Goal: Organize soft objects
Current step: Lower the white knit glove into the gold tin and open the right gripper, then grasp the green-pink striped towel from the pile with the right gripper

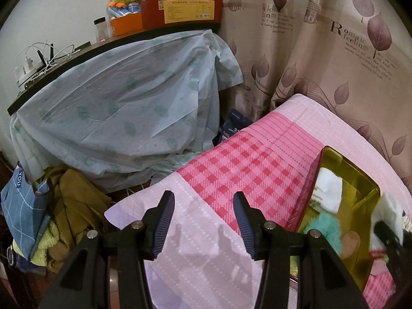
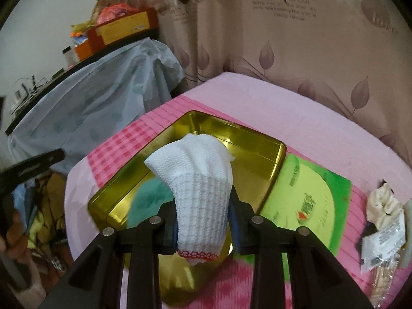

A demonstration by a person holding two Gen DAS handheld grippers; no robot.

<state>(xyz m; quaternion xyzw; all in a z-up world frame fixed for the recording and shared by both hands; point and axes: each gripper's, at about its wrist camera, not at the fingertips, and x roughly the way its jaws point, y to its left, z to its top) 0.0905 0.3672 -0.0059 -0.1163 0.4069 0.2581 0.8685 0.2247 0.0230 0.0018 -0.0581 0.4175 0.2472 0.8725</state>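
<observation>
- Right claw [image 2: 203, 221] clamps the white knitted cloth [image 2: 198, 177], holding it above the gold tin [image 2: 247, 139].
- Left claw [image 1: 203, 221] hangs spread wide, nothing in it, left of the tin.
- Teal fluffy piece [image 2: 149, 200] lies inside the tin.

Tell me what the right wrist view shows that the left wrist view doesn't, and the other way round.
Right wrist only: the right gripper shut on a white cloth above the gold tin, a green lid beside the tin, and crumpled wrappers on the right.

Left wrist only: the left gripper open and empty over the pink sheet, and a pile of clothes with a blue bag on the left.

Both: the tin, a teal fluffy thing in it, the sheet, the covered table and the curtain.
</observation>
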